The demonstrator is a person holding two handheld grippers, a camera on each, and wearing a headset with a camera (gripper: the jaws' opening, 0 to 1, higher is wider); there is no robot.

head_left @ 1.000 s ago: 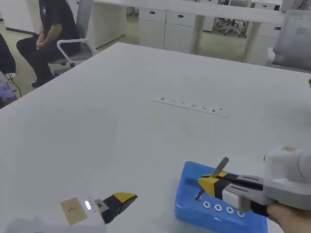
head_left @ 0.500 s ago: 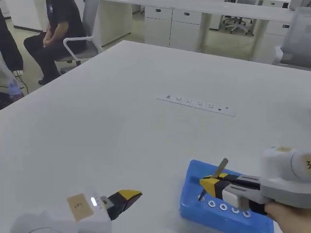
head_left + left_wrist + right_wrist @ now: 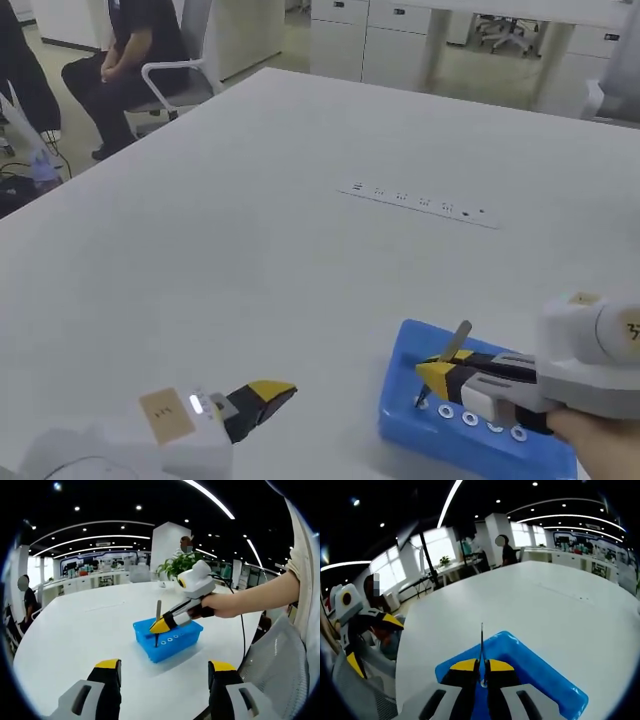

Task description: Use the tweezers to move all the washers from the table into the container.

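Bright even ceiling strip lighting, soft faint shadows on the table (image 3: 250,230), slight haze, fisheye bending at gripper-view edges

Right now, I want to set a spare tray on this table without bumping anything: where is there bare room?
The wide white tabletop between the socket strip and the left gripper is bare, out to the left edge. The near right is crowded: the right gripper holds tweezers over the blue container of washers.

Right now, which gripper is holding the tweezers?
The right gripper, jaws shut on the tweezers over the blue container; the left gripper is open, empty.
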